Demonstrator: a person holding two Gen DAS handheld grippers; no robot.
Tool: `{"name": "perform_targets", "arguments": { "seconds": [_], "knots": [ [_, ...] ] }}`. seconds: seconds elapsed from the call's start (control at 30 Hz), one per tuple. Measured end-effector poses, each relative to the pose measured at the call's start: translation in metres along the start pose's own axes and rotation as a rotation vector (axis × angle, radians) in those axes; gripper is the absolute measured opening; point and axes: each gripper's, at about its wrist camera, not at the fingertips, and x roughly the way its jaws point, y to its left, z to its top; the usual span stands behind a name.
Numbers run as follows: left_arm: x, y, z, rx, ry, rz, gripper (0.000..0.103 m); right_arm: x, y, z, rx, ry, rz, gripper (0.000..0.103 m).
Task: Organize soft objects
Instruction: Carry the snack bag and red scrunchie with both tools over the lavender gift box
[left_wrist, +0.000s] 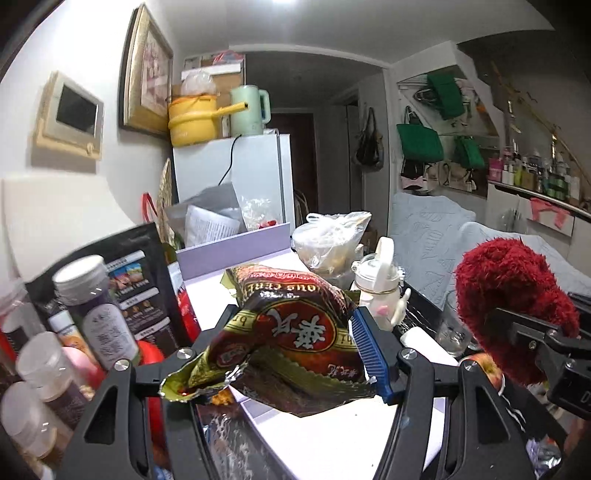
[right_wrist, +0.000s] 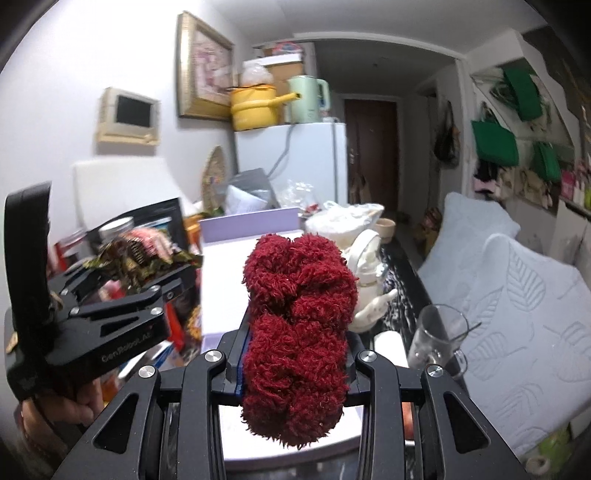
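My left gripper (left_wrist: 291, 354) is shut on a crumpled red-and-green foil snack bag (left_wrist: 291, 332) and holds it above the white box lid (left_wrist: 332, 439). It also shows at the left of the right wrist view (right_wrist: 122, 280) with the bag (right_wrist: 144, 254). My right gripper (right_wrist: 295, 354) is shut on a fluffy dark-red yarn bundle (right_wrist: 295, 325), held over the same white surface (right_wrist: 221, 280). The red bundle shows at the right of the left wrist view (left_wrist: 509, 299).
Bottles and jars (left_wrist: 92, 306) and a black pouch (left_wrist: 136, 280) crowd the left. A white teapot (right_wrist: 369, 280), a glass mug (right_wrist: 439, 339), a plastic bag (left_wrist: 328, 240) and a lavender box wall (left_wrist: 232, 254) stand ahead. A pale blue sofa (right_wrist: 517, 295) is at the right.
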Motion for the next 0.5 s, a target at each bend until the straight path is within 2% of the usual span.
{"name": "perform_targets", "arguments": {
  "seconds": [0.2, 0.5],
  "knots": [
    [0.038, 0.006, -0.006, -0.007, 0.041, 0.01, 0.062, 0.042, -0.013, 0.004, 0.064, 0.037, -0.003, 0.036],
    [0.085, 0.006, -0.028, 0.028, 0.143, 0.03, 0.062, 0.097, -0.023, -0.014, 0.06, 0.104, -0.013, 0.036]
  ]
}}
